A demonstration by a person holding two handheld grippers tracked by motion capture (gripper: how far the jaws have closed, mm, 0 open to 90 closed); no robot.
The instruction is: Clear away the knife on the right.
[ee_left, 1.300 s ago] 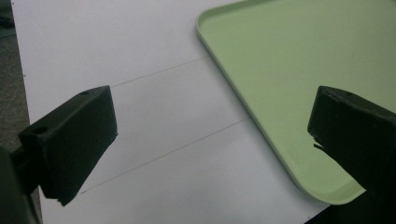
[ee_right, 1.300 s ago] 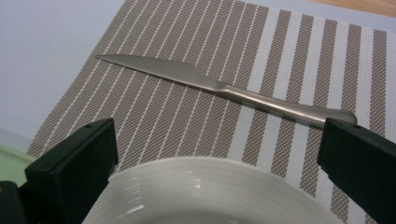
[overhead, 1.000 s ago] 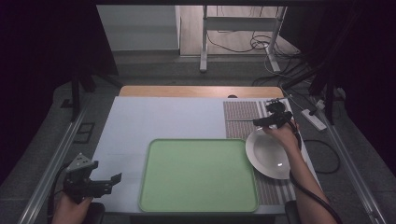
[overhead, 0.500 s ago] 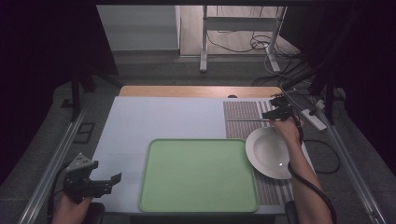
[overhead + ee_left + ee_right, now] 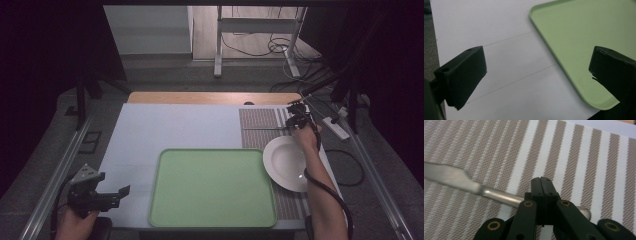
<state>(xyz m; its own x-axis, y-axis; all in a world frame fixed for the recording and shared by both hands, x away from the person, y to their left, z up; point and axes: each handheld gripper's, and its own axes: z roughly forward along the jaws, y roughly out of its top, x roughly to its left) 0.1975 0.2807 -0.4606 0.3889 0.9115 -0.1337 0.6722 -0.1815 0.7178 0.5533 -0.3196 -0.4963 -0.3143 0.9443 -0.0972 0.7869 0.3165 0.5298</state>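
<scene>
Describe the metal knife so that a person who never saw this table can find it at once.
Look at the striped placemat on the table's right side, beyond the white plate. The knife lies flat there, its handle clamped in the right gripper. It is the one thin, shiny silver thing there.

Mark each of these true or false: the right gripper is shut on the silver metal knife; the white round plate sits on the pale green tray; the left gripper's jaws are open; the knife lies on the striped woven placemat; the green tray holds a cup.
1. The right gripper is shut on the silver metal knife. True: its jaws have just been closing and now clamp the handle.
2. The white round plate sits on the pale green tray. False: it rests on the striped woven placemat, beside the tray.
3. The left gripper has open jaws. True: they stand wide apart, nothing between them.
4. The knife lies on the placemat. True.
5. The tray holds a cup. False: nothing lies on the tray.
</scene>
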